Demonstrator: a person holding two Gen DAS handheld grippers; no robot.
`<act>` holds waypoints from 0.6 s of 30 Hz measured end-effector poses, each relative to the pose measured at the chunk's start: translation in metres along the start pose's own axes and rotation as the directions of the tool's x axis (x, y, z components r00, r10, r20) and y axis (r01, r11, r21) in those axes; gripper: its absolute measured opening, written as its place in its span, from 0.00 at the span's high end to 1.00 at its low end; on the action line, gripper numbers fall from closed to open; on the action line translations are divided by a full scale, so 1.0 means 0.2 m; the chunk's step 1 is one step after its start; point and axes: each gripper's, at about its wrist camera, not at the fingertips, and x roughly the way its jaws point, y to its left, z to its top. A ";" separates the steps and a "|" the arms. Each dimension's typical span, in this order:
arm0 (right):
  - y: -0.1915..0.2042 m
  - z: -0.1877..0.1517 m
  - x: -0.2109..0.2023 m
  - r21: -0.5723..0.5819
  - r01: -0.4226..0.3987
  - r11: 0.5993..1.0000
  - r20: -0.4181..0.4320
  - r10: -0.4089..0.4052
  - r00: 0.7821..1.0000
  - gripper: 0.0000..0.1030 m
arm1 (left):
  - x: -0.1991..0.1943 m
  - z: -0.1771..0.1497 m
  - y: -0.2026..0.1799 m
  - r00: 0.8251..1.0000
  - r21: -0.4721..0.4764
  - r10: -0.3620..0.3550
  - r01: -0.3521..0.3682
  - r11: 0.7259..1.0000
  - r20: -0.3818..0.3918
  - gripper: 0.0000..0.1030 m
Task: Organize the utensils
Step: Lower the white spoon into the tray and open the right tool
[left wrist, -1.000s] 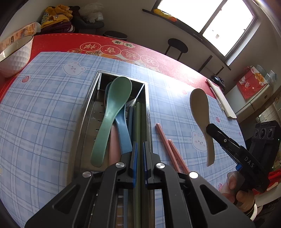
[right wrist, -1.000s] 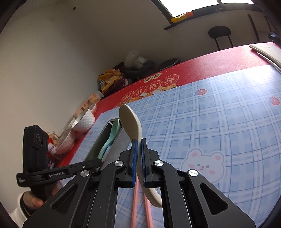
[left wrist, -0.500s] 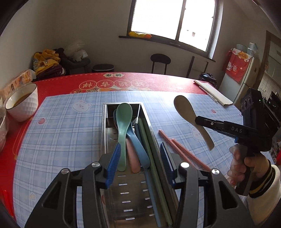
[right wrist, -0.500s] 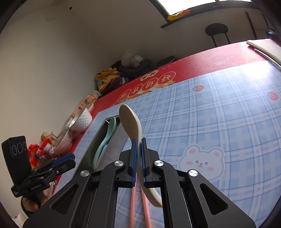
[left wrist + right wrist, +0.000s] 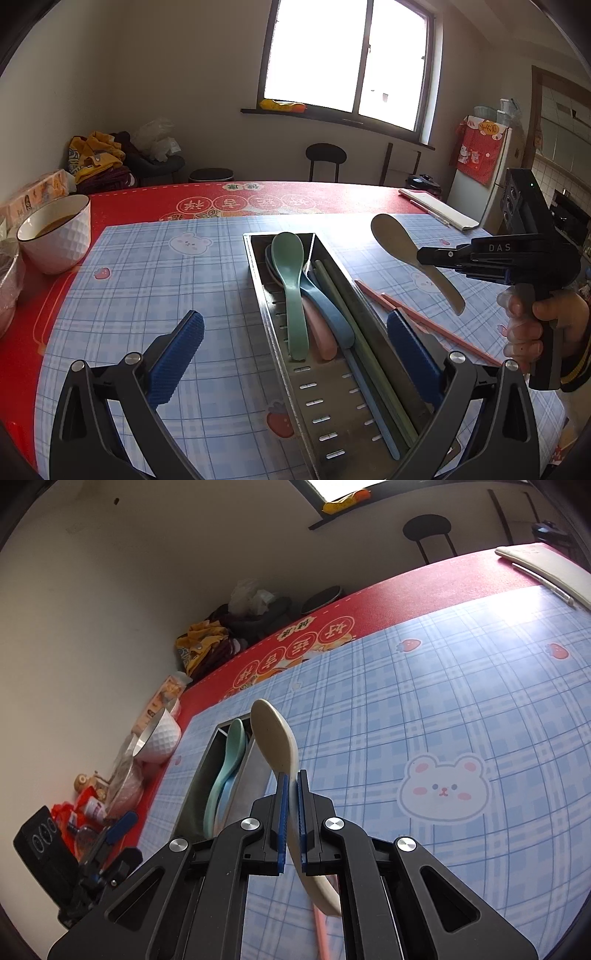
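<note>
At the far left of the worktop, a white bowl holding brown liquid stands close to the edge, well apart from the work, so a wide sweep of the left arm that way is what could tip it. The left claw hangs empty with its blue pads spread wide, straddling the near end of the metal tray; if it drops or swings it could knock the tray's thin walls and slide the tray on the checked mat. Inside the tray a green spoon lies on top of blue and pink ones, with green and blue chopsticks along the right side, so little open floor is left and a careless drop may leave the next piece riding on the heap or hanging over the wall. Just right of the tray two pink chopsticks lie loose on the mat, free to roll if brushed. Further right the right claw is pressed together on the handle of a cream spoon, held in the air beside the tray; the hold sits low on a smooth, curved handle, so the spoon might pivot or slip. The mat to the right is open, giving room to swing in.
</note>
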 end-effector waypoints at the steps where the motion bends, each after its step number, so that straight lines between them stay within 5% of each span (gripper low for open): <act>1: 0.03 0.01 0.01 -0.002 0.004 1.000 -0.003 -0.004 1.000 0.96 | 0.00 0.00 0.01 1.000 -0.010 -0.008 0.008 1.000 0.001 0.06; 18: 0.40 0.07 0.40 0.007 0.188 0.982 -0.110 -0.186 0.976 0.96 | -0.12 0.02 0.25 0.998 -0.237 0.022 -0.006 0.972 0.064 0.06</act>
